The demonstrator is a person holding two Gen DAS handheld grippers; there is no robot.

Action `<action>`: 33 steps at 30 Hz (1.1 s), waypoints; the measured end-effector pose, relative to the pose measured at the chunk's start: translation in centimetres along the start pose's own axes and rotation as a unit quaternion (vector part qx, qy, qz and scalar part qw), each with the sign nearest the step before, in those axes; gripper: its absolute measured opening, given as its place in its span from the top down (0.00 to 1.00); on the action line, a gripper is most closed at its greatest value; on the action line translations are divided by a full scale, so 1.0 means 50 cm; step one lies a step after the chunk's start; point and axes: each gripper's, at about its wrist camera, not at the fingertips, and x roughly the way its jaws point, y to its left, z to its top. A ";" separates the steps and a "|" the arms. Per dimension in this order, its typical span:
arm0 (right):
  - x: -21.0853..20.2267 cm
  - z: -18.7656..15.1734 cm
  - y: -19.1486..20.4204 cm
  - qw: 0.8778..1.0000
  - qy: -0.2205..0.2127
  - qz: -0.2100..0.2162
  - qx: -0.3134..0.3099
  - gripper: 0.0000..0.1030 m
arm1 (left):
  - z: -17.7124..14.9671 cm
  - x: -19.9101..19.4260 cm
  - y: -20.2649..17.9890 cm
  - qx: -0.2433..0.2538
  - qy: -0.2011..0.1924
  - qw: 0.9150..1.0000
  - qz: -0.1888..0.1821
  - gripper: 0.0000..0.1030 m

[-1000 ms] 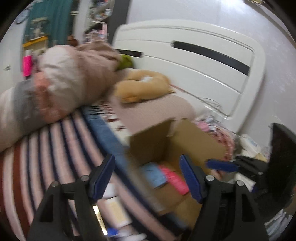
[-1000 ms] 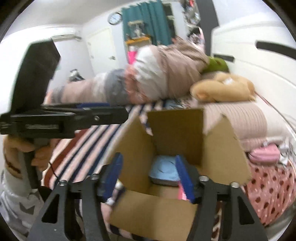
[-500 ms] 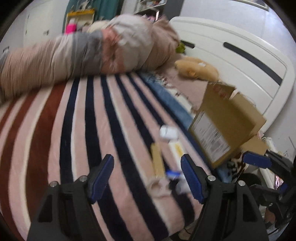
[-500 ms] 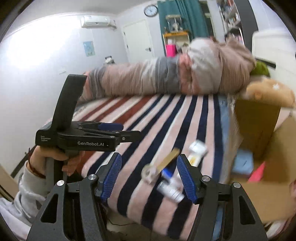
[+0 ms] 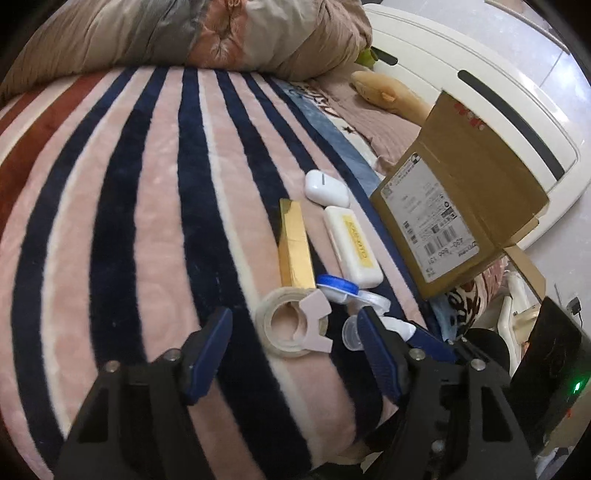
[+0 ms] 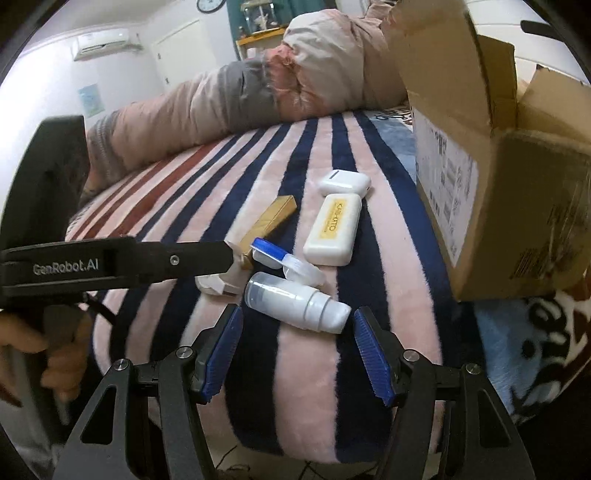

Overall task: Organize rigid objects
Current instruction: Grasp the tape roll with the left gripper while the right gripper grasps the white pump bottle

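Observation:
Small items lie on the striped blanket beside an open cardboard box (image 5: 443,214) (image 6: 491,177). A roll of clear tape (image 5: 291,328) lies just ahead of my open, empty left gripper (image 5: 295,354). A white pump bottle (image 6: 295,301) lies between the fingertips of my open, empty right gripper (image 6: 297,354). Beyond are a gold stick box (image 5: 293,247) (image 6: 271,219), a white case with a yellow label (image 5: 352,245) (image 6: 332,229), a white earbud case (image 5: 325,188) (image 6: 343,182) and a blue-and-white contact lens case (image 5: 338,288) (image 6: 284,258).
A rolled duvet (image 5: 184,33) (image 6: 258,88) lies across the far side of the bed. A plush toy (image 5: 391,96) and white headboard (image 5: 480,85) are behind the box. The bed edge drops off just below both grippers. The left gripper's body (image 6: 110,262) crosses the right wrist view.
Both grippers swung from the box down to the items on the blanket and came closer. The tape roll and the pump bottle now lie near the fingertips.

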 end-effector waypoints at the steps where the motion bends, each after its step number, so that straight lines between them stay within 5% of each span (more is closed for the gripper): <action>1: 0.004 -0.004 0.002 1.000 -0.005 -0.005 0.003 0.43 | -0.001 0.006 -0.002 0.001 0.002 1.000 0.009 0.41; 8: 0.017 -0.002 0.017 0.999 -0.037 -0.038 0.006 0.43 | 0.006 0.022 0.004 0.003 0.001 1.000 0.030 0.61; 11: 0.018 0.002 0.023 0.998 -0.040 -0.048 -0.009 0.64 | 0.006 0.021 0.007 0.002 0.000 1.000 0.027 0.62; 17: 0.017 0.005 0.022 0.998 -0.038 -0.044 -0.022 0.68 | 0.004 0.011 0.011 0.004 -0.004 1.000 0.028 0.62; 29: 0.023 0.027 0.030 0.996 0.012 0.058 -0.062 0.67 | 0.005 -0.018 0.039 -0.019 -0.018 0.998 0.059 0.62; 33: 0.038 0.039 0.043 0.995 0.020 0.057 -0.077 0.67 | 0.004 -0.013 0.037 -0.014 -0.016 0.998 0.065 0.62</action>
